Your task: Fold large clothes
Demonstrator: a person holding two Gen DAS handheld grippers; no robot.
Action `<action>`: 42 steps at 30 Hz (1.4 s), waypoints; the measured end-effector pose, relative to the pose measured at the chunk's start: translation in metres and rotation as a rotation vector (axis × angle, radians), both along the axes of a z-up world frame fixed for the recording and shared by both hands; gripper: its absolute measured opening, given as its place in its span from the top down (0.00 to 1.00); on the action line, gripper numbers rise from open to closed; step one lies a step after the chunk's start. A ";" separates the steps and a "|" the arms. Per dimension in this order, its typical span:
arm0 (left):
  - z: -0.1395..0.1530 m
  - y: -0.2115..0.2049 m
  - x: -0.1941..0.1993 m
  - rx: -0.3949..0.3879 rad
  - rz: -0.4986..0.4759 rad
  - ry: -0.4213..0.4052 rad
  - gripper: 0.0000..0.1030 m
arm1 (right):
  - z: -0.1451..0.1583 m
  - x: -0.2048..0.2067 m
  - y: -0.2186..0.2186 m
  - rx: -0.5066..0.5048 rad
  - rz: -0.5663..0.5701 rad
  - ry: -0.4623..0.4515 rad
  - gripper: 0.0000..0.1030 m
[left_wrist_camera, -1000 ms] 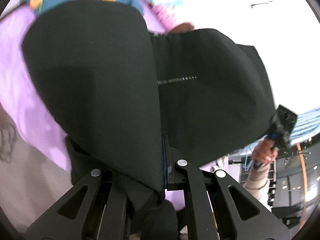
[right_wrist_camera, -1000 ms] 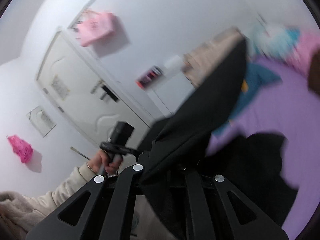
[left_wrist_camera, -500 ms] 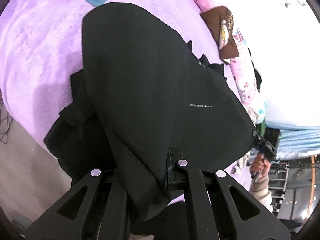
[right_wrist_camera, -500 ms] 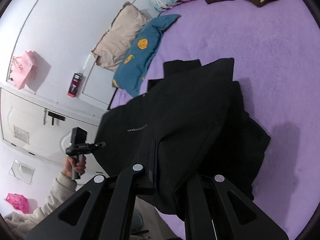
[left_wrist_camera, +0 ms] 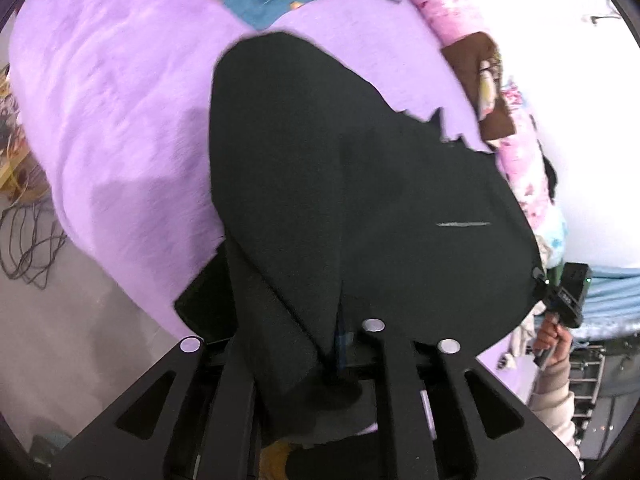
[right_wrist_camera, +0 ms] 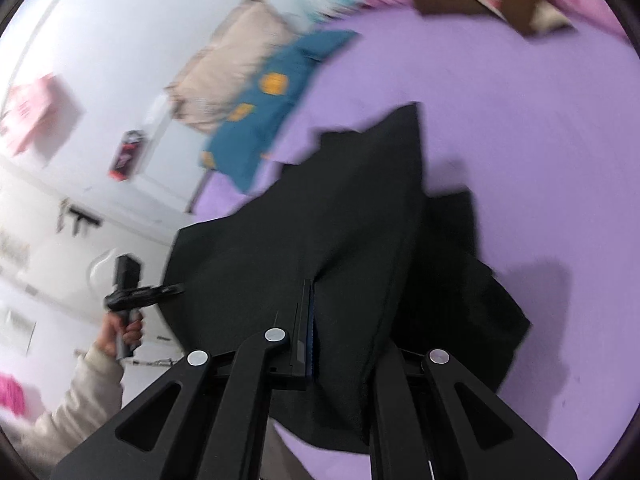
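Note:
A large black garment (left_wrist_camera: 360, 208) hangs stretched between my two grippers above a purple bed (left_wrist_camera: 120, 120). My left gripper (left_wrist_camera: 340, 336) is shut on one edge of it; the cloth drapes over the fingers. My right gripper (right_wrist_camera: 310, 340) is shut on the opposite edge of the black garment (right_wrist_camera: 320, 248), whose lower part trails on the purple bed (right_wrist_camera: 520, 120). The right gripper also shows at the right edge of the left wrist view (left_wrist_camera: 560, 300), and the left gripper shows at the left of the right wrist view (right_wrist_camera: 136, 292).
A blue garment with orange patches (right_wrist_camera: 260, 120) and a beige pillow (right_wrist_camera: 232, 68) lie at the head of the bed. A brown pillow (left_wrist_camera: 480, 80) and pink bedding (left_wrist_camera: 524, 168) lie along the far side. Cables (left_wrist_camera: 28, 232) lie on the floor.
Both grippers have swung down from facing the wall to facing the bed and moved forward over it. The black garment has dropped lower, with its bottom part on the bed.

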State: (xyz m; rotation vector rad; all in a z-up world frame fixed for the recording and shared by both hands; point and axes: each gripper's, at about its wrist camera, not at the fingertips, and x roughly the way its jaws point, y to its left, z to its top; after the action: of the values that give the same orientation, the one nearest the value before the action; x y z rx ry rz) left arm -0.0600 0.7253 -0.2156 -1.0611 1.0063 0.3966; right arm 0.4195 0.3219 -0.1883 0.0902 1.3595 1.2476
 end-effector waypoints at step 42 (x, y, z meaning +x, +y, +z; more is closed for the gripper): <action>-0.055 -0.078 0.082 0.512 0.095 0.153 0.05 | -0.059 -0.086 0.068 -0.229 0.110 -0.481 0.06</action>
State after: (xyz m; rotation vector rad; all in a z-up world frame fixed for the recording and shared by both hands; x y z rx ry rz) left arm 0.0224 0.6471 -0.2704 -0.6225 0.9226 0.7763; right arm 0.3334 0.3902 -0.2471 -0.4251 1.0831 1.1042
